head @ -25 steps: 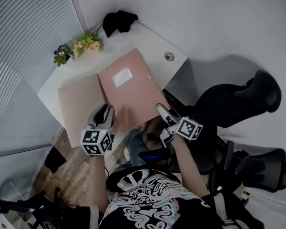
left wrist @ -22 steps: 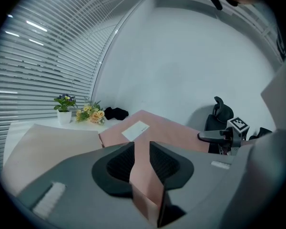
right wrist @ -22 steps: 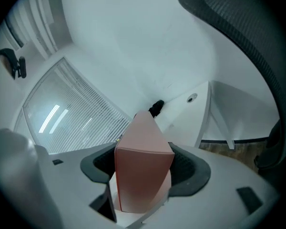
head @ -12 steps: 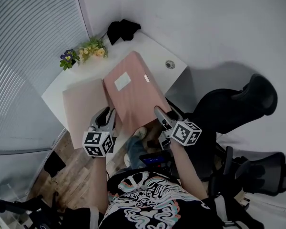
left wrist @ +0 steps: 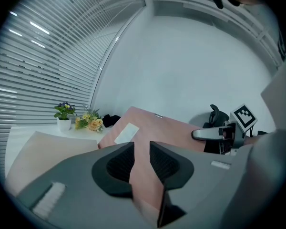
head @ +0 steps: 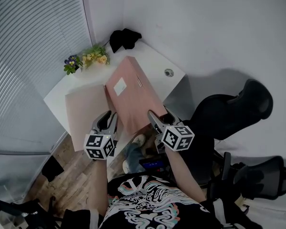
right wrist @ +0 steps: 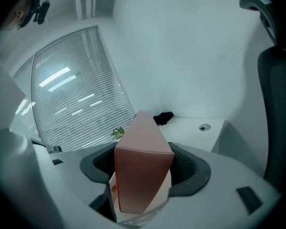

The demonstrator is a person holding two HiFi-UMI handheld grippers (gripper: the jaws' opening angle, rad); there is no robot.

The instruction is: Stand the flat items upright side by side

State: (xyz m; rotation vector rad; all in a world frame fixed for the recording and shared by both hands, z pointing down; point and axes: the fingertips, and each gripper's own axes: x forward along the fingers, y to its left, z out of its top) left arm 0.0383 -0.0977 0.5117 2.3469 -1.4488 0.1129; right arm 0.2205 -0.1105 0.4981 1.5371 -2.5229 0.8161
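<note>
2 grippers clamp the tilted pink box file [head: 131, 95], left gripper [head: 107, 121] pinching its thin near edge, right gripper [head: 159, 118] spanning its thick spine, probably to stand it; 1 paler folder [head: 85, 109] lies flat at left.

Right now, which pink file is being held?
The darker pink file with the white label, held tilted by the left hand-held gripper and right hand-held gripper; the paler folder lies flat on the desk.

Office: desk [head: 150, 57], swivel chairs [head: 231, 109] (slatted blinds [head: 33, 46]).

White corner desk [head: 152, 61], slatted blinds [head: 33, 56] (lowered), black chair [head: 229, 113], wood floor [head: 69, 173]
</note>
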